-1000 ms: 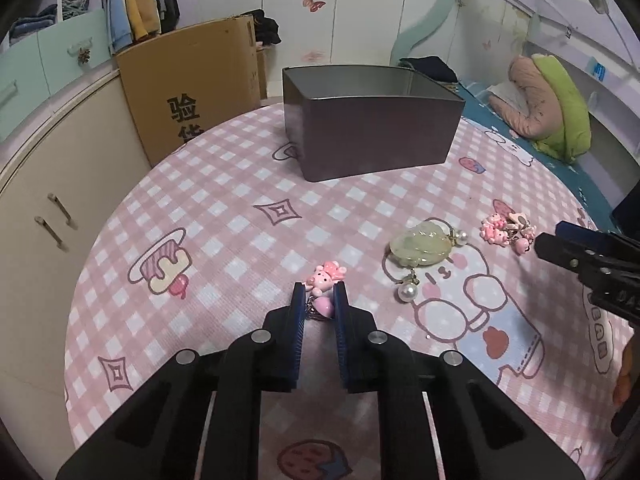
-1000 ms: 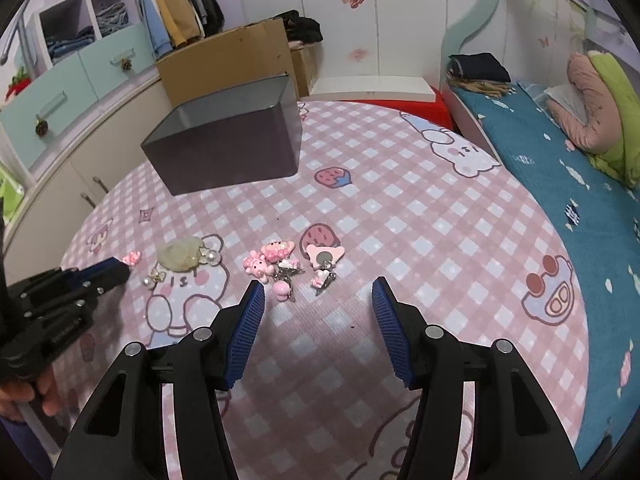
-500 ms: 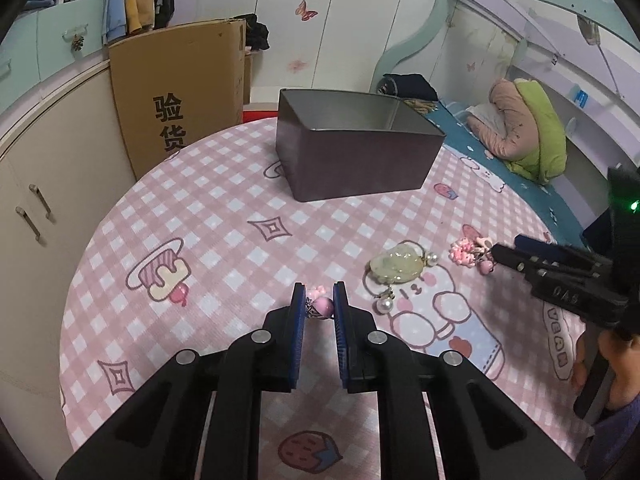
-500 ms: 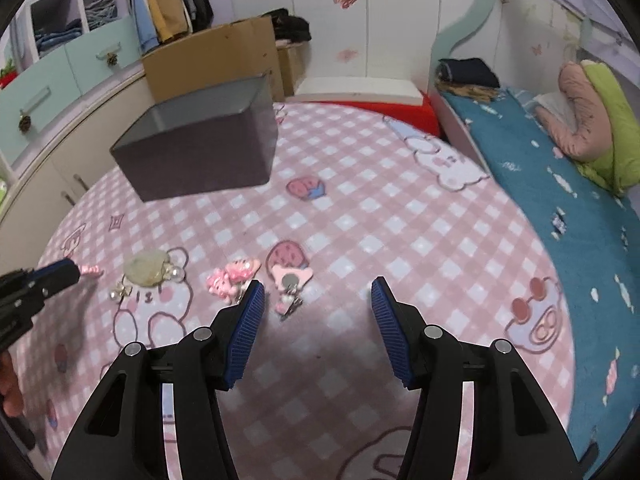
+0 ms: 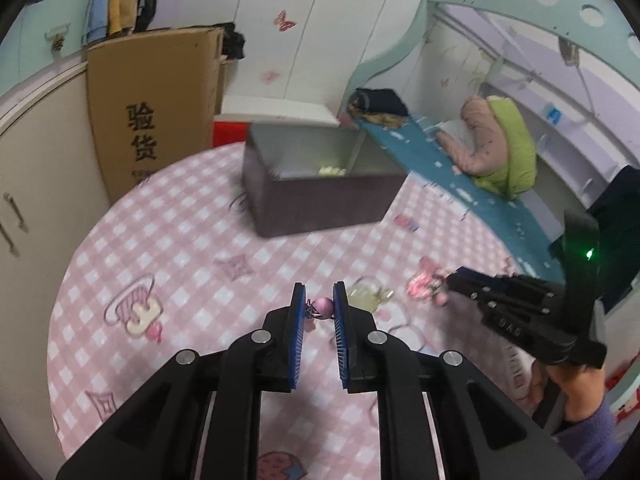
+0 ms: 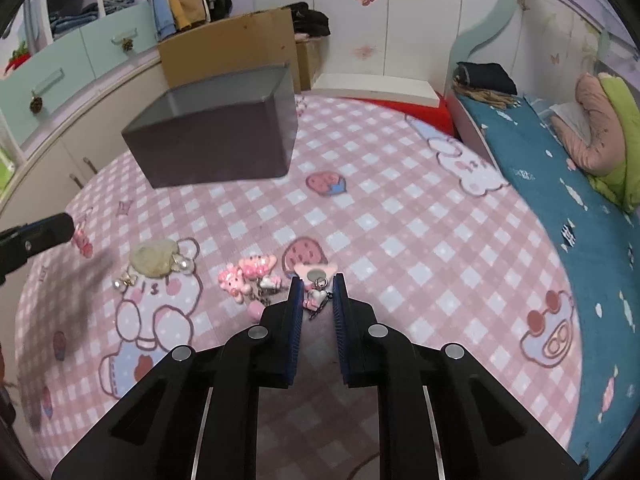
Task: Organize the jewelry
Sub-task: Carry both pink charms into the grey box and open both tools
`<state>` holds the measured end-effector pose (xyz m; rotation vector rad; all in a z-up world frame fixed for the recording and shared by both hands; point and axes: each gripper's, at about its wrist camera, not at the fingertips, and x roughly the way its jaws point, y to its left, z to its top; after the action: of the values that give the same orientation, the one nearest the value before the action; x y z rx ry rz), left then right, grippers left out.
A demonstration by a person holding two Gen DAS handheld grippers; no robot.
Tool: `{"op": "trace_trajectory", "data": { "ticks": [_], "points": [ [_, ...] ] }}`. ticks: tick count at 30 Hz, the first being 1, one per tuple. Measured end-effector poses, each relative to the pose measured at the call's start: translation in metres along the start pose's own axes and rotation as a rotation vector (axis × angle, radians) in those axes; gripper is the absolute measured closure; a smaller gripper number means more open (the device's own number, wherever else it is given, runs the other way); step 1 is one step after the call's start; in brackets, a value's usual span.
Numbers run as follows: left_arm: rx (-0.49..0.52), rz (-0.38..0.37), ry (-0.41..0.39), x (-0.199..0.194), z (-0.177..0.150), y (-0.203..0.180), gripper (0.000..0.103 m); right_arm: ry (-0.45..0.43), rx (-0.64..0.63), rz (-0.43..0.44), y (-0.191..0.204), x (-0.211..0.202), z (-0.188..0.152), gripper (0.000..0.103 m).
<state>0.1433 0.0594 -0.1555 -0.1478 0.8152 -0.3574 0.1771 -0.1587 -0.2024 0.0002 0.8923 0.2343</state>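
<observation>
Left hand-held gripper point(image 5: 319, 307): ribbed blue pads nearly closed, pinching a small pink beaded charm point(image 5: 322, 306) clear of the bench point(image 5: 192, 240). Right hand-held gripper point(image 6: 316, 295): jaws have just been closing, pads pressed on a white heart charm point(image 6: 319, 295) lying on the cloth. Bench: round, covered in pink-and-white checked cloth with cartoon prints. Loose pieces just left of the right gripper: one cluster of glossy pink charms point(image 6: 248, 274), then one pale green translucent stone with pearls point(image 6: 157, 258). Open cloth lies beyond them. Farthest: one dark, rectangular, open-topped box point(image 6: 218, 142) near the bench's rear edge.
</observation>
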Motion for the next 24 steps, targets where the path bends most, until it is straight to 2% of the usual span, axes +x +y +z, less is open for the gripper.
{"op": "trace_trajectory", "data": {
  "ticks": [8,13,18,24],
  "points": [
    [0.019,-0.126,-0.074,-0.013,0.056,-0.008,0.091,-0.125,0.010,0.085,-0.001,-0.040,0.051,0.087],
    [0.020,-0.118,-0.072,0.008,0.096,-0.006,0.091,-0.178,0.003,0.130,0.008,-0.045,0.092,0.087],
    [0.032,-0.087,-0.016,0.041,0.116,-0.005,0.091,-0.144,0.007,0.187,0.022,-0.015,0.124,0.087],
    [-0.011,-0.061,0.082,0.081,0.120,0.010,0.091,-0.063,0.029,0.210,0.029,0.028,0.136,0.087]
  ]
}}
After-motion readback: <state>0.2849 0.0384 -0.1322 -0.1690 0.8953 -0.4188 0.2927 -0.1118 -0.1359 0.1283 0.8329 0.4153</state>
